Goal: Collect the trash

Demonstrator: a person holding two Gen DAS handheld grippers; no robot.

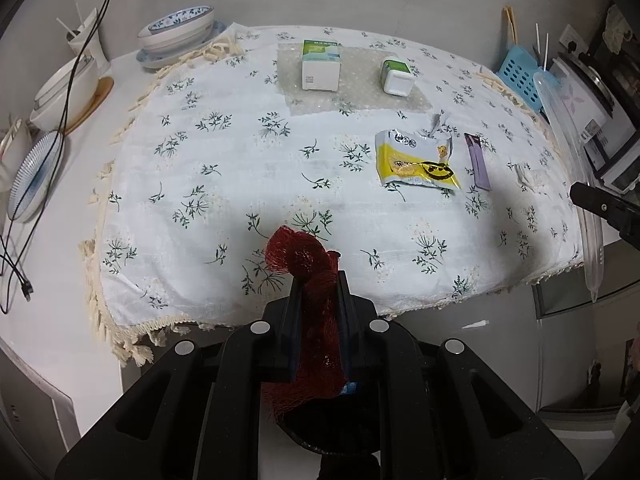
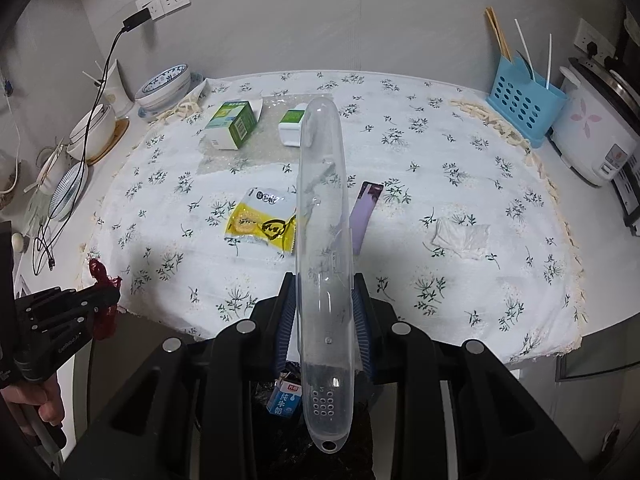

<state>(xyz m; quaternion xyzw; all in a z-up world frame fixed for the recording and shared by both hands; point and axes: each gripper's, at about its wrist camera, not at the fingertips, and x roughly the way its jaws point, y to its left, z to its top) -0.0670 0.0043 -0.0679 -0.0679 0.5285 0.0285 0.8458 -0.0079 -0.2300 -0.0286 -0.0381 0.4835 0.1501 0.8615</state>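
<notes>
Right wrist view, bin: a black-lined trash bin (image 2: 288,432) sits directly below both claws, a blue-and-white milk carton (image 2: 285,398) already inside.
Right claw (image 2: 325,300): closed on a long clear plastic container lid (image 2: 323,240), held edge-on, its far end reaching out over the table.
Left claw (image 1: 318,292): pinched tight on a wad of dark red plastic mesh netting (image 1: 308,280), at the table's near edge above the bin.
Step in hand: probably dropping the netting; part the jaws fully, since mesh tends to snag on pads.
Lid: keep it level and clear of the left claw while releasing.
Table (image 2: 460,292), middle: torn yellow snack wrapper (image 2: 260,222), flat purple packet (image 2: 365,216), crumpled white tissue (image 2: 462,236) remain.
Far: green-and-white carton (image 2: 232,124) and small green-topped white box (image 2: 292,126), possibly trash too.
</notes>
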